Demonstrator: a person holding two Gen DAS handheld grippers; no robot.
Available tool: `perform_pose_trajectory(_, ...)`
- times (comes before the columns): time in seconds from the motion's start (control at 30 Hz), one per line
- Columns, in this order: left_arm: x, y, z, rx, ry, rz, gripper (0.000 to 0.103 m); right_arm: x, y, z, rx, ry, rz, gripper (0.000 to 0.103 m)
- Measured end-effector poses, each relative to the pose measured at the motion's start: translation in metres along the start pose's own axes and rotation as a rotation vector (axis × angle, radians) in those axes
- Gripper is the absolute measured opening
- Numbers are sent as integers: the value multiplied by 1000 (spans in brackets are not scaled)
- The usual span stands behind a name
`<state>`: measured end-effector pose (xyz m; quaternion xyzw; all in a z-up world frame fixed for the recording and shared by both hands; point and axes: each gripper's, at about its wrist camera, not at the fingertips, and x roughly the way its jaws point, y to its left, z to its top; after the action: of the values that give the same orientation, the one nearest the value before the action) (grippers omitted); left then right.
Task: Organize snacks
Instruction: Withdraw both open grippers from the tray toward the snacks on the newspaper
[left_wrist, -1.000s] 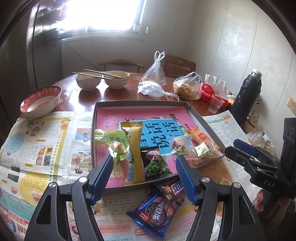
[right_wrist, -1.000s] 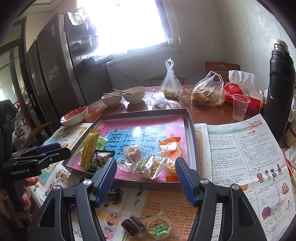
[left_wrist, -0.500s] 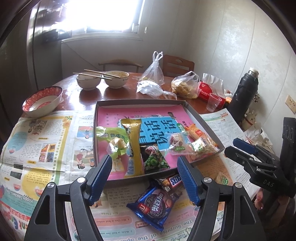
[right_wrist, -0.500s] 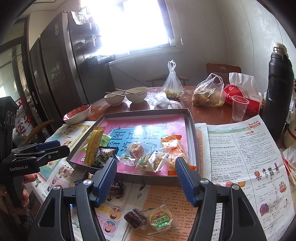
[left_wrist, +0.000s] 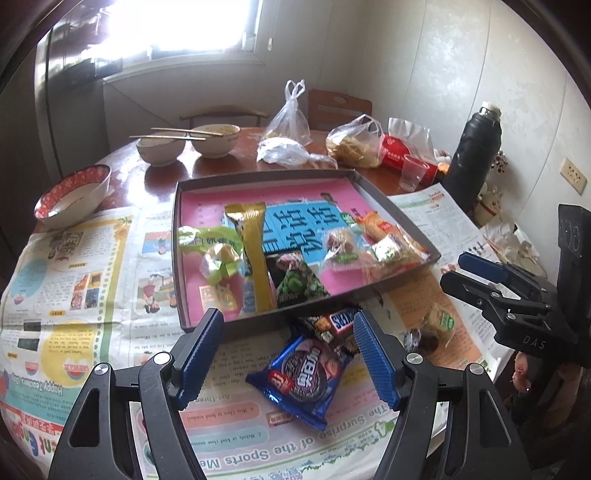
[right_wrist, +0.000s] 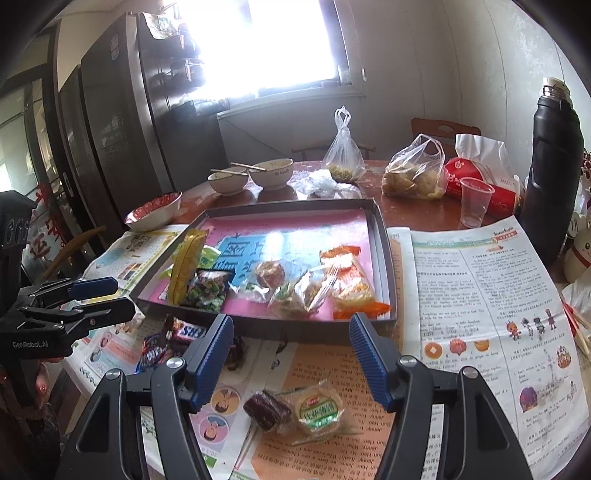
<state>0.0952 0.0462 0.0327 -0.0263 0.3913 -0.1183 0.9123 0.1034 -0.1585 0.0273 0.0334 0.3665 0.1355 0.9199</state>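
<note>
Setting: a round wooden table (left_wrist: 236, 173) below a bright window, its near half covered with spread newspaper (left_wrist: 66, 280).

Item 1, box lid (left_wrist: 177, 258): a shallow grey tray with a pink and blue lining, laid flat on the paper as the collecting place. Several snacks are already gathered along its near wall: a gold packet (left_wrist: 255, 254), a green pea packet (left_wrist: 299, 284), a clear-wrapped pastry (right_wrist: 303, 295) and an orange packet (right_wrist: 347, 280). The far half of the lining is left bare, so room for more is judged ample.

Item 2, loose snacks, still outside the tray on the paper: a blue cookie packet (left_wrist: 299, 373) and a chocolate bar (left_wrist: 341, 320) just before the near wall; a round green-labelled cake (right_wrist: 317, 408) beside a dark wrapped sweet (right_wrist: 266, 405), further toward the right.

Item 3, left gripper (left_wrist: 288, 358): jaws held apart, nothing between the pads, poised over the cookie packet, presumably the next pick.

Item 4, right gripper (right_wrist: 291, 354): jaws likewise held apart and empty, aimed above the cake and sweet.

Clearances: the raised near wall must be cleared by any lifted packet. The two grippers stand near each other, and crossing paths is a risk.

Periphery: bowls with chopsticks (left_wrist: 184, 142), plastic bags (left_wrist: 354, 142), a plastic cup (right_wrist: 474, 201) and a black flask (right_wrist: 554, 166), all well apart from the work.
</note>
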Motion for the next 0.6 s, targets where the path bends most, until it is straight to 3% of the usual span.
perform_pose_trajectory(0.6,9,-8,-14,62,55,0,74,-4,-2,-20,-8,34,-25,65)
